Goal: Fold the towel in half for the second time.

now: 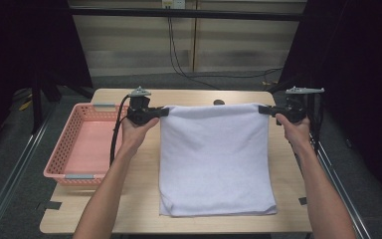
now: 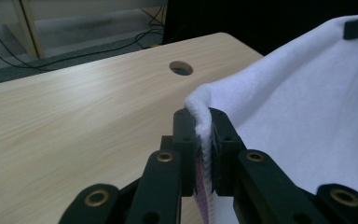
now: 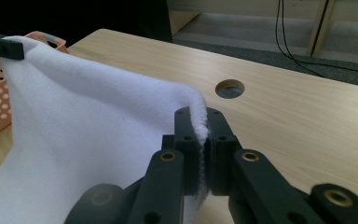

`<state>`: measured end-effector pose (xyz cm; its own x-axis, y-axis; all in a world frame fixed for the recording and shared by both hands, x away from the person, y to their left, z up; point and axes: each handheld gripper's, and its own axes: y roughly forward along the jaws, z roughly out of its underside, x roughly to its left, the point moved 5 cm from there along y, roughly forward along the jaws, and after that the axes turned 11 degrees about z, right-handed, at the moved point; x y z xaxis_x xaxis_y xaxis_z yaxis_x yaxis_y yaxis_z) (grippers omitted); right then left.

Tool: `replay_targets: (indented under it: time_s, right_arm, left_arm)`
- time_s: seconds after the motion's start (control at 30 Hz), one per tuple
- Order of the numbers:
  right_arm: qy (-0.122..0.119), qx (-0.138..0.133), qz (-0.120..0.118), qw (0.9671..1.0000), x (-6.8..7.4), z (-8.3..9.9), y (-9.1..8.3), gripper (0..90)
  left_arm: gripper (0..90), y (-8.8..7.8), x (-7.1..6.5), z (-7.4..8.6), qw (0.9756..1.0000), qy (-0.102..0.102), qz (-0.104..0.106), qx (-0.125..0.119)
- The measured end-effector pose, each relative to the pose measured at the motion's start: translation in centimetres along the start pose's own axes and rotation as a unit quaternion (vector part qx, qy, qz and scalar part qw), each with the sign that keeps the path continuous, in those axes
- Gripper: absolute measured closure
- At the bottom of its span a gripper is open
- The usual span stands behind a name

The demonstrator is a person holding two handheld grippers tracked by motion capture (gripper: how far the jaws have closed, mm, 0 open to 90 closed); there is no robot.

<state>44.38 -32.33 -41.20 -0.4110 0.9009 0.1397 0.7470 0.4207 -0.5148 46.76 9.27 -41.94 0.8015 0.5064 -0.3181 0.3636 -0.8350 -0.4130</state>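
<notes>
high view: wooden table, pink basket left, grey floor beyond.

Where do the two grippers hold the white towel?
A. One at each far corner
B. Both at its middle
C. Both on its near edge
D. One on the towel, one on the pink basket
A: the left gripper and right gripper each clamp a far corner of the white towel.

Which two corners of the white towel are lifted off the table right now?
The two far corners: the left gripper and the right gripper each pinch one and hold that edge up. The towel's two near corners lie flat on the table.
</notes>
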Motion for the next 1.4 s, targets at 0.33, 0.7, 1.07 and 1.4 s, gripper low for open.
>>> replay_targets:
  time_s: [0.33,0.7,1.07,1.4]
  right_arm:
    - [-0.013,-0.014,-0.037,0.9991,1.5,3.1,-4.1,85.5]
    - [-0.044,-0.017,-0.085,0.9953,5.0,7.5,-8.7,84.8]
    - [-0.052,0.056,-0.091,0.9929,6.8,15.7,-10.9,79.5]
    - [-0.07,0.116,-0.109,0.9847,7.6,19.6,-12.8,72.4]
  left_arm:
    - [83.2,-2.0,-4.3,2.0,0.9992,0.029,0.026,0.008]
    - [82.5,-4.6,-9.1,7.1,0.9973,0.037,0.064,-0.009]
    - [80.5,-4.8,-11.5,14.8,0.9909,0.026,0.094,0.093]
    - [73.9,-5.8,-12.8,18.3,0.9787,0.033,0.124,0.161]
